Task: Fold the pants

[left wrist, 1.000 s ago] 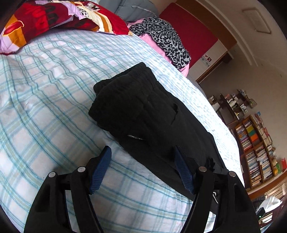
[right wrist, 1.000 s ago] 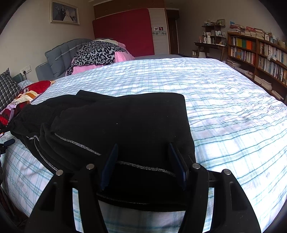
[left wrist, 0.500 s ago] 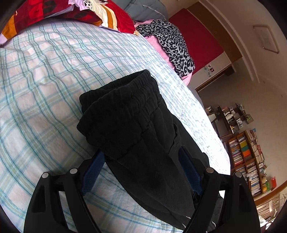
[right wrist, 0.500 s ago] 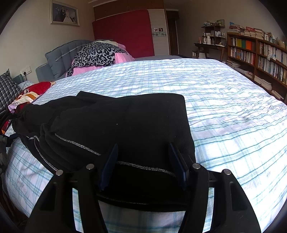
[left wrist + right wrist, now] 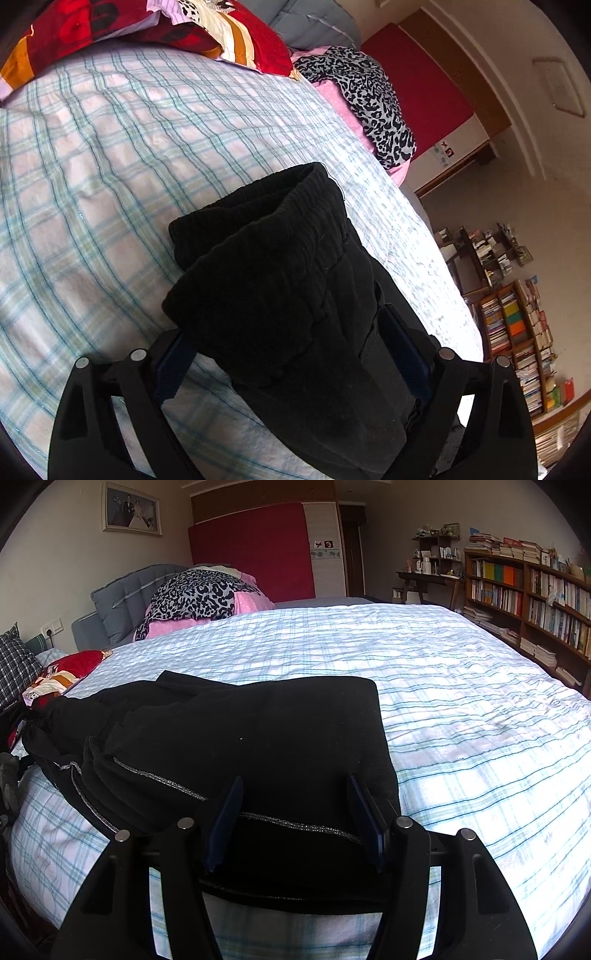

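The black pants [image 5: 288, 295], bunched on the checked bed [image 5: 92, 166], lay between the spread jaws of the left gripper [image 5: 291, 358] and right gripper [image 5: 295, 823], neither clamped, so every layer was best gathered before closing

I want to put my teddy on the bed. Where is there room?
The checked sheet is bare between the black pants and the bookshelf side. It is also bare between the pants' waistband and the red pillow. The corner by the leopard blanket is crowded.
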Tool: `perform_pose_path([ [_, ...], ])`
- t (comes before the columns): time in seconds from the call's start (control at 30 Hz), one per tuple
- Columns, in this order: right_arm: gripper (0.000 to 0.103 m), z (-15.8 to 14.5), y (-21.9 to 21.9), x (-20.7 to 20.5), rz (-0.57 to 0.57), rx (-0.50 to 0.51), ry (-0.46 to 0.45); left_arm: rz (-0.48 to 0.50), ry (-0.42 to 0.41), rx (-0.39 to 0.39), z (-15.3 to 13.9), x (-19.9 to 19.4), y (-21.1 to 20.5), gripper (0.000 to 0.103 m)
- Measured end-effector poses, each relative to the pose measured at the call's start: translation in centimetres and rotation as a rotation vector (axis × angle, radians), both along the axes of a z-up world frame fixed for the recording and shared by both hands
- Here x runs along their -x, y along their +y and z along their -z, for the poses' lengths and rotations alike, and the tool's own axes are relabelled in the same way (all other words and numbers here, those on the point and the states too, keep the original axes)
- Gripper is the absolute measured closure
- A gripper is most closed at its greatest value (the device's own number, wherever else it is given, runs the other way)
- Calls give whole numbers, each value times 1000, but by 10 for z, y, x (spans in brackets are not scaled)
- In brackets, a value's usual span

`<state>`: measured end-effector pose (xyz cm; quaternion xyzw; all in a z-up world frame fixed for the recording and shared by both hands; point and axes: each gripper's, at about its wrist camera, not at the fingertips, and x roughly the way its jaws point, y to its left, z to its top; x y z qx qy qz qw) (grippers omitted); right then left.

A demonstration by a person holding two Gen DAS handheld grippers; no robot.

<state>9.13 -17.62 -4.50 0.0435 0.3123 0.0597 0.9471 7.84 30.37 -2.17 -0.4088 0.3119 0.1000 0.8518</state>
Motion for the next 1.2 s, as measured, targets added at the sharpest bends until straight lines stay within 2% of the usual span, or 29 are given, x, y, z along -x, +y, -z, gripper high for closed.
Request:
perform_pose_path([
  [0.03,43,-2,1,1,5,2,-5,-6,7,7,2,0,2,40],
  [0.07,43,-3,1,3,7,-2,-8,-8,15,21,4,0,4,53],
  [0.23,43,-6,0,3,14,-26,-12,7,-17,12,1,12,3,62],
  [0.37,43,-7,1,4,19,-35,-18,19,-55,-33,-16,17,-5,68],
  [0.53,43,-7,2,4,17,-37,-20,65,-116,-150,-49,10,-30,71],
  [0.83,43,-6,2,3,9,-53,-24,221,-222,-282,-101,-7,-101,77],
  [1.0,43,-4,2,2,2,-60,-24,310,-248,-307,-113,-17,-140,77],
  [1.2,43,-1,2,2,-2,-67,-25,390,-241,-350,-113,-25,-184,77],
])
